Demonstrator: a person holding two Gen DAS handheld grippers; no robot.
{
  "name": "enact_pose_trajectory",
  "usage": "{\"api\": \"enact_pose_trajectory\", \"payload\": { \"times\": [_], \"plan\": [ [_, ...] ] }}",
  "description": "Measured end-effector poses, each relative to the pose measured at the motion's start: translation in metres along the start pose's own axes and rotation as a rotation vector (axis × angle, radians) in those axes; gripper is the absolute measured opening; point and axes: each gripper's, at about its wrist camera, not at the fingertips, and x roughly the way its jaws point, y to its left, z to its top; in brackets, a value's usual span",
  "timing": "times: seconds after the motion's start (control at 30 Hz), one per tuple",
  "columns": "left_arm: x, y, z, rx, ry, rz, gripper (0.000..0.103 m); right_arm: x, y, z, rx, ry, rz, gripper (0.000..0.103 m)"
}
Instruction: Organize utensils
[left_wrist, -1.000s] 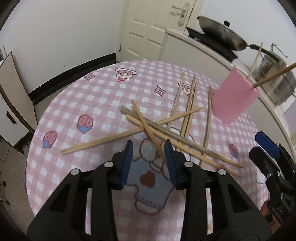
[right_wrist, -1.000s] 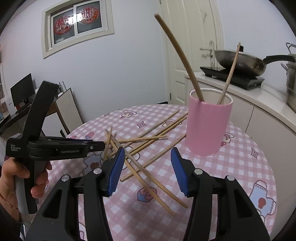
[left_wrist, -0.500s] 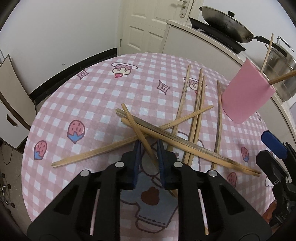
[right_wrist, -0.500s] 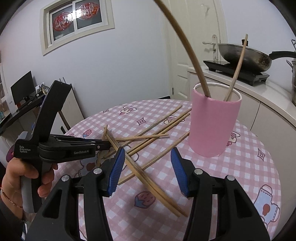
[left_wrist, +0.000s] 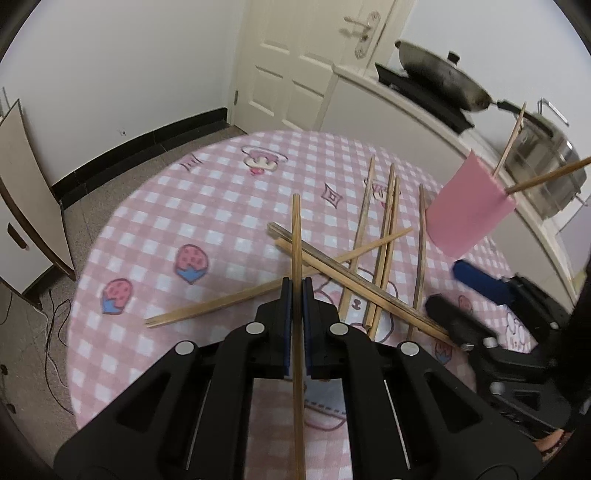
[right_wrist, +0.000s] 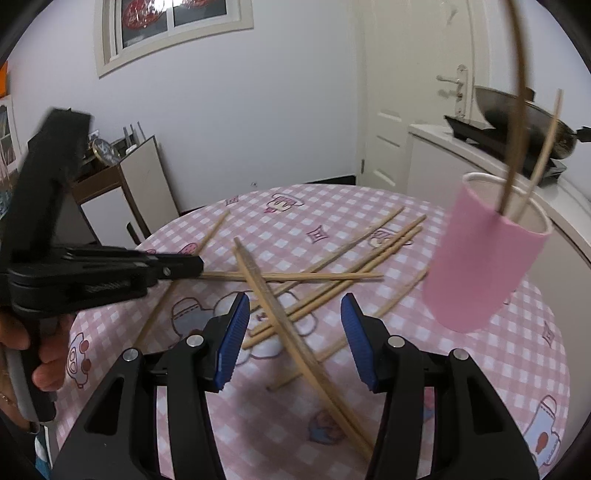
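Chopsticks (left_wrist: 373, 291) lie crossed in a loose heap on the round table (left_wrist: 155, 229) with its pink checked cloth, while one chopstick (left_wrist: 296, 240) now stands out from the pile, pinched between the blue pads of the left gripper (left_wrist: 296, 295). A second ago those jaws stood apart over the heap; they have just been closing and are now clamped tight on this single stick, which runs straight up the left wrist view between the pads, its far end over the pile and clear of the crossed sticks it lay among before. In the right wrist view the same stick juts from the left gripper (right_wrist: 195, 264), held in a hand (right_wrist: 40, 354) at the left edge. The right gripper (right_wrist: 295, 332) hovers over the heap with its jaws half open and nothing between the pads, their gap unchanged from a second ago. A pink cup (right_wrist: 484, 258) stands near the table's edge beside the pile, holding two chopsticks upright; it sits further right in the right wrist view than before.
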Motion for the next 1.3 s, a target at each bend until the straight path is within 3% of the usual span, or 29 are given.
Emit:
{"api": "enact_pose_trajectory", "payload": {
  "times": [0.13,0.47,0.67,1.3],
  "plan": [
    [-0.018,0.011,0.004,-0.020,-0.040,-0.007,0.005,0.013,0.008,0.008,-0.025,0.041,0.004,0.049],
    [-0.025,0.026,0.011,-0.049,-0.067,-0.007,0.005,0.062,0.025,0.044,-0.150,0.162,-0.002,0.024],
    [-0.019,0.034,0.013,-0.051,-0.060,-0.001,0.005,0.083,0.031,0.042,-0.200,0.252,0.001,0.024],
    [-0.016,0.033,0.013,-0.046,-0.053,-0.009,0.005,0.093,0.031,0.051,-0.225,0.293,-0.010,0.021]
  ]
}}
